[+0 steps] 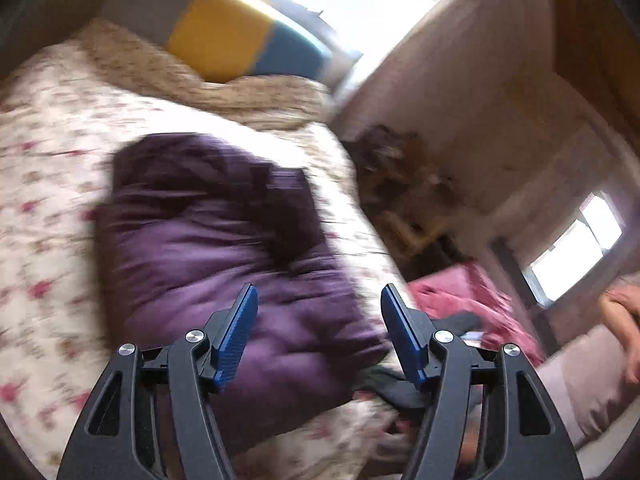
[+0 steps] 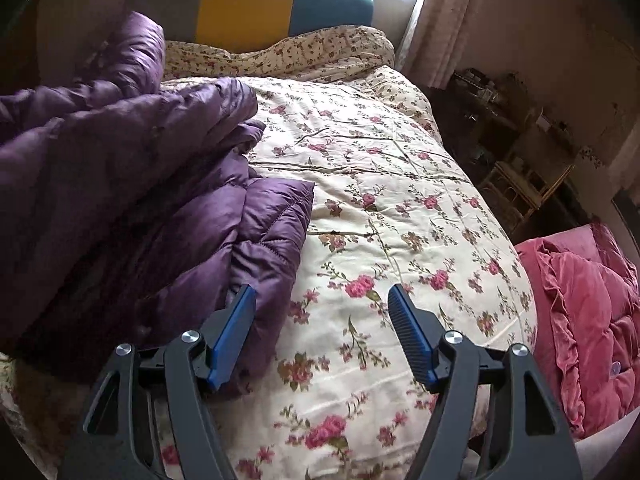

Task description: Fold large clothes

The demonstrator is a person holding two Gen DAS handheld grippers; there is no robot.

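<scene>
While the purple puffer jacket (image 2: 120,184) lay bunched on the floral quilt (image 2: 380,208) of the bed, it filled the 9 o'clock side of the right wrist view. Left wrist view was motion-blurred; jacket (image 1: 224,248) sat centre there. Right hand-held gripper (image 2: 322,334): fingers spread apart, holding nothing, its left blue pad (image 2: 234,336) just beside the jacket's near corner. Left hand-held gripper (image 1: 319,334): fingers likewise apart, above the jacket; contact could not be told. Striped headboard (image 2: 260,4) at 12 o'clock. Pink quilted bedding (image 2: 588,320) at 4 o'clock, off the bed.
</scene>
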